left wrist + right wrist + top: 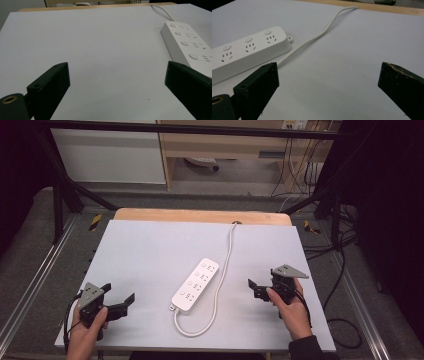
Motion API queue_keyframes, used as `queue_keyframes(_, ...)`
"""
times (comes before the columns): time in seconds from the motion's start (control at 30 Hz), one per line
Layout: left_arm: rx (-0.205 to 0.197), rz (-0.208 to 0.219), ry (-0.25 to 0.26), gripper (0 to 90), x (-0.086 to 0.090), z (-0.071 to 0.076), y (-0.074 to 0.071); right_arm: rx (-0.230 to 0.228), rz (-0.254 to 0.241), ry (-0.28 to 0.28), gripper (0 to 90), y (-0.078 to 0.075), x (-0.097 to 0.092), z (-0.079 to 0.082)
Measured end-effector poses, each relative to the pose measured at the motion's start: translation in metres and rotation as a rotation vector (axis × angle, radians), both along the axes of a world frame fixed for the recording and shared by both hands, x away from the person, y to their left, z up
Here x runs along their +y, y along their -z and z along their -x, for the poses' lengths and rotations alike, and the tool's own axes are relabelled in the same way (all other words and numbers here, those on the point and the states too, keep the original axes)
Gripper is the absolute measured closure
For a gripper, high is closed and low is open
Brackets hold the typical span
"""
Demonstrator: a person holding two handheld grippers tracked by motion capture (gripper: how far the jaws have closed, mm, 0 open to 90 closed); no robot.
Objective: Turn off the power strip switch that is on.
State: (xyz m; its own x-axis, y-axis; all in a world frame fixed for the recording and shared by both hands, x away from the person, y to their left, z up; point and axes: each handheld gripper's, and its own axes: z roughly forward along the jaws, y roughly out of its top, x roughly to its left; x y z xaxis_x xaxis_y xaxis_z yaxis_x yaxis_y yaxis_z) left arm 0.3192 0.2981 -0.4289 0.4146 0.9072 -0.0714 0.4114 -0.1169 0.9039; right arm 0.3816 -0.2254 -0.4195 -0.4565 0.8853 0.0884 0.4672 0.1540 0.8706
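Left gripper view. The left gripper [117, 82] rises from the bottom of the frame with its two black jaws spread wide apart, one at lower left and one at lower right, nothing between them but bare surface. A brass-ringed hole [9, 100] marks the jaw mount at the bottom left corner. The pale grey worktop [100, 45] occupies most of the frame. At the right edge lies a white power strip [186, 46], four round buttons and socket slots on its top face, its near end hidden behind the right jaw. Its white cord [163, 11] runs toward the upper right. A wooden edge [95, 6] borders the top
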Motion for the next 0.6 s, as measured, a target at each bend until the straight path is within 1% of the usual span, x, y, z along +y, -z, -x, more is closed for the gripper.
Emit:
queue_keyframes(0.13,0.002,-0.015,0.016,5.7,-0.002,-0.002,0.001,0.027,0.007,0.009,3.8,0.007,-0.005,0.004)
queue_keyframes(0.17,0.005,-0.024,0.020,5.8,-0.003,-0.002,0.001,0.030,0.012,0.007,3.8,0.008,-0.006,0.005)
queue_keyframes(0.23,0.002,-0.027,0.026,5.8,-0.003,-0.001,-0.001,0.032,0.020,0.009,3.8,0.010,-0.010,0.006)
queue_keyframes(0.33,0.003,-0.015,0.028,5.8,-0.002,0.001,-0.002,0.042,0.022,0.015,3.8,0.013,-0.015,0.008)
queue_keyframes(0.43,0.003,-0.005,0.023,5.8,0.001,0.001,-0.004,0.070,0.024,0.033,4.1,0.019,-0.020,0.009)
queue_keyframes(0.6,0.000,-0.002,0.018,5.9,0.002,0.002,-0.005,0.084,0.061,0.026,4.6,0.025,-0.025,0.015)
